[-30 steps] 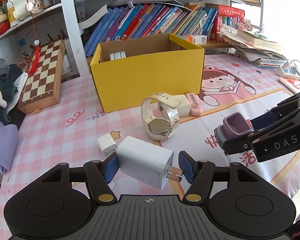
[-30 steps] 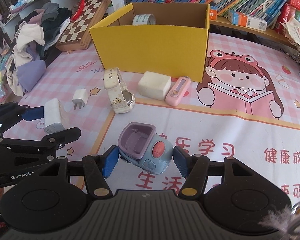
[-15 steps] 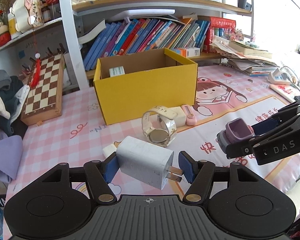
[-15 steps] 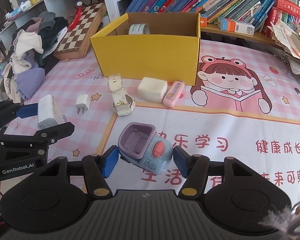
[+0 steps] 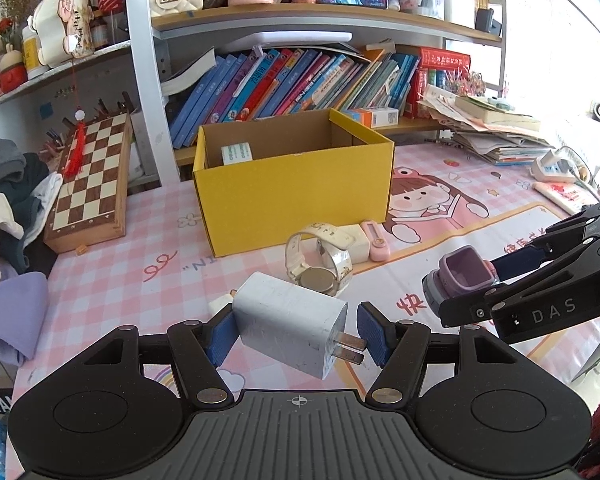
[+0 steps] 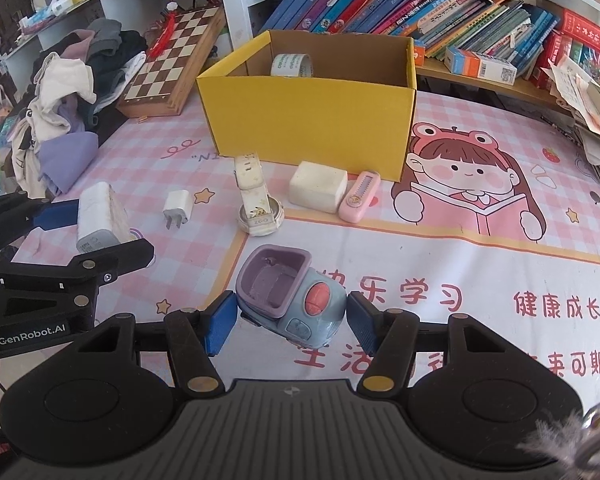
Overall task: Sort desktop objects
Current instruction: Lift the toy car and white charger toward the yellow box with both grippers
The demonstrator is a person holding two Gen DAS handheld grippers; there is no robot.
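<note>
Reading "GenRobot.AI" on left hand-held gripper (image 6: 100, 240) clamping white charger (image 6: 98, 216); "DAS"-marked right hand-held gripper (image 6: 292, 314) clamping toy (image 6: 290, 298).

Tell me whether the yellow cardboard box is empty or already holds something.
Not empty. The yellow cardboard box is open-topped, and a roll of tape shows inside against its back wall. The rest of its floor is hidden.

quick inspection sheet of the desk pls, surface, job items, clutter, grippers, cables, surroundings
surface: pink cartoon mat, mostly bare near the front.
job's things: yellow box holds a tape roll; on the mat lie a white watch, small charger, cream block, pink case.
clutter: clothes pile, chessboard.
grippers: left gripper shut on big white charger; right gripper shut on blue toy.
cables: nothing seen.
surroundings: bookshelf, paper stack.
</note>
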